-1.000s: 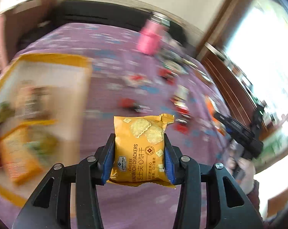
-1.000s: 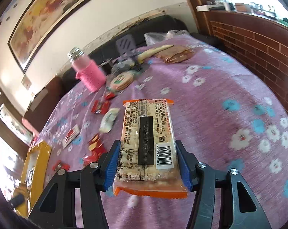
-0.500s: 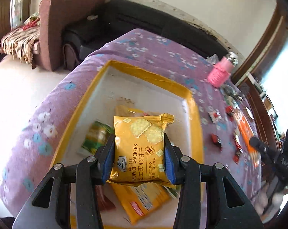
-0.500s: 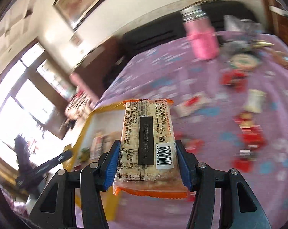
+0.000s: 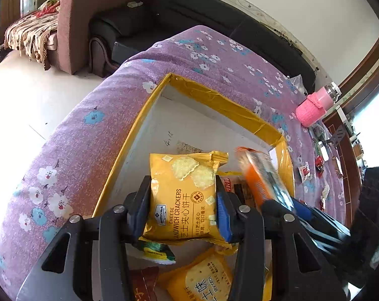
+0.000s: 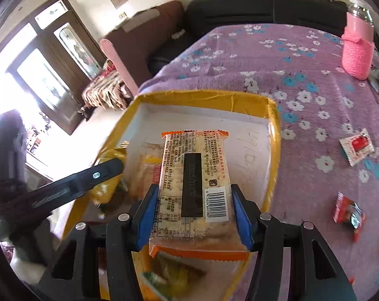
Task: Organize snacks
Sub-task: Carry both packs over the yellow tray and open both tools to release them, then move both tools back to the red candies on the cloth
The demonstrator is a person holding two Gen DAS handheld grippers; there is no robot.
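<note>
Left claw (image 5: 183, 209) clamped on a yellow cracker pack (image 5: 183, 195), blue pads pressed against both side edges; printed on the front "CHEESE SANDWICH CRACKERS" with Chinese text and pictures of square crackers, top seam crimped. Held above the near part of a yellow-rimmed tray (image 5: 214, 97). Beneath the claw, partly hidden by its black arms: another yellow biscuit pack (image 5: 202, 281), a green-and-yellow wrapper (image 5: 156, 250), a dark red packet (image 5: 144, 286) cut off at the lower edge. To the right, blurred, an orange-edged long cracker pack (image 5: 262, 175) gripped in the right claw (image 5: 282, 203).

From the right wrist: right claw (image 6: 194, 213) closed on that long cracker pack (image 6: 193, 188), back side up, clear film showing pale crackers, black date strip, white barcode label, orange crimped ends. Also held over the tray (image 6: 273, 150), white floor with faint handwriting. Loose packs under it smeared by blur, contents hard to make out. At left, left claw (image 6: 99, 173) reaching in, its yellow pack mostly hidden.

Beyond the tray, worktop under a purple flowered cloth (image 6: 264, 57). Small red-and-white snack packets (image 6: 356, 146) scattered to the right, well apart from the tray. Farther back, a bottle in a pink knitted sleeve (image 6: 356, 52), standing upright. Behind that, a black sofa (image 6: 252, 10) against the wall.
</note>
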